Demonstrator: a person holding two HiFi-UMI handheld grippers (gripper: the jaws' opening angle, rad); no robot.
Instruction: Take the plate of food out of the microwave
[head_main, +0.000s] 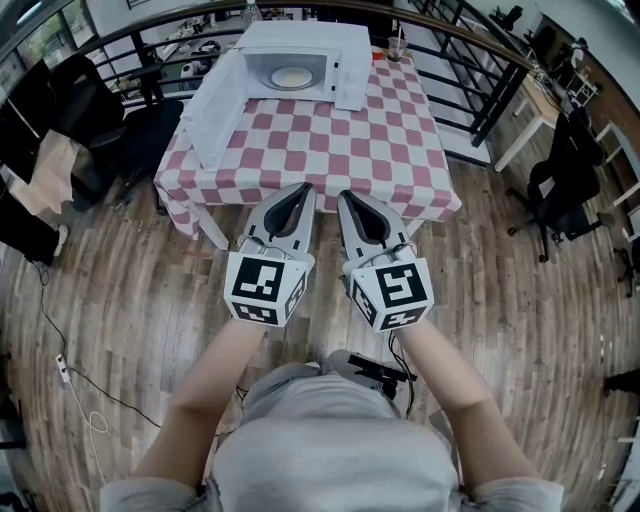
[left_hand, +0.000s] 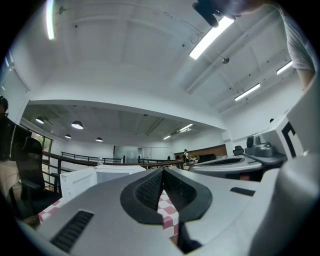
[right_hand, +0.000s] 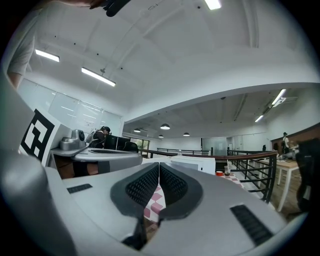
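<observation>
At the far edge of a square table (head_main: 330, 160) draped in red-and-white chequered cloth, a white box microwave oven (head_main: 300, 38) is seen with its white door (head_main: 215, 115) swung wide to the left, so that the cavity is laid open to the front. The round pale plate of food (head_main: 290, 77) is set inside that cavity, not yet touched. Short of the table's near edge, over the wooden plank floor (head_main: 500, 330), the grey two-jaw left gripper (head_main: 298, 190) and its twin, the right gripper (head_main: 352, 197), are held level and side by side, both aimed at the oven. Each pair of jaws is pressed together with nothing between the ribbed pads (only chequered cloth shows past the tips in both gripper views). This is judged the posture of an approach, not of a grasp: the plate lies well apart from them, the whole table between. A small clear cup (head_main: 397, 45) is placed at the far right corner, just beside the oven, and is judged a thing to be steered clear of.
</observation>
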